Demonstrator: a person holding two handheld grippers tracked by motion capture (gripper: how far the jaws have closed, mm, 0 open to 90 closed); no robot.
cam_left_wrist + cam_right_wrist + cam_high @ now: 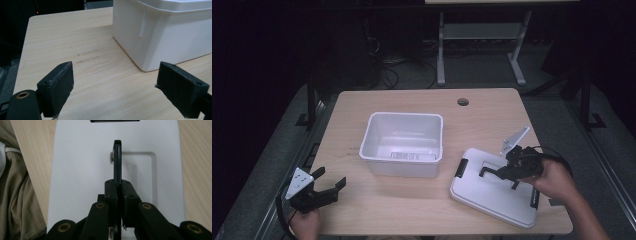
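Lid gripped by its handle, bin not yet covered

The handle of the lid is clamped in the right gripper; the lid lies under it on the counter. The left gripper is held wide, the open bin ahead.

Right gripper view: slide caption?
Right hand-held gripper shut on the black handle of the white lid lying flat on the table.

One white bin, one white lid, two claws: left, right.

Open tabletop before left tool, white bin just beyond
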